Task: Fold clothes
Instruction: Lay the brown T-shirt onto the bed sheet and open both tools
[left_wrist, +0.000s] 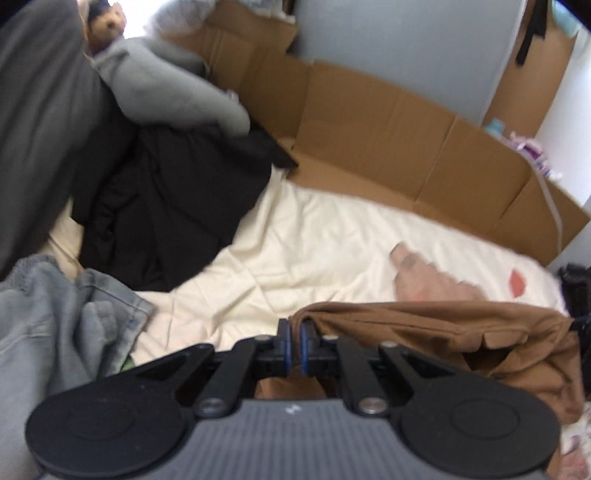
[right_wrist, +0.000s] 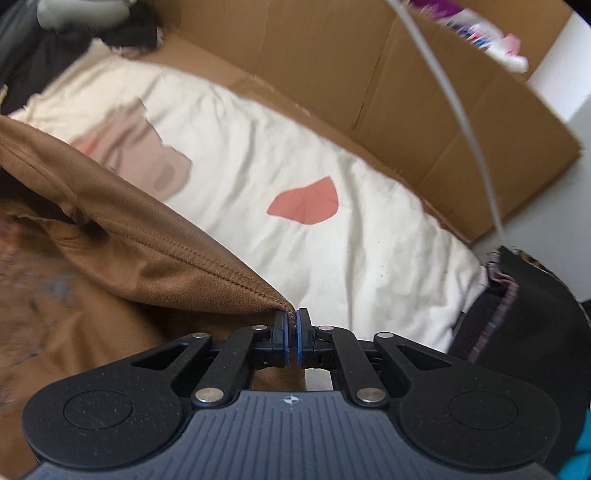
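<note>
Brown garment (right_wrist: 147, 258), soft with a stitched hem, stretches between both tools above the cream sheet (right_wrist: 369, 240). Left gripper (left_wrist: 294, 332) and right gripper (right_wrist: 291, 319) each pinch a corner, jaws closed tight on cloth.

You see a plain brown garment (right_wrist: 110, 236) over a cream sheet (right_wrist: 369, 236) printed with a coral heart (right_wrist: 306, 203) and tan bear shape (right_wrist: 147, 155). Beside lie black clothes (left_wrist: 166, 206), faded blue denim (left_wrist: 55, 325) and brown cardboard (left_wrist: 369, 136).
</note>
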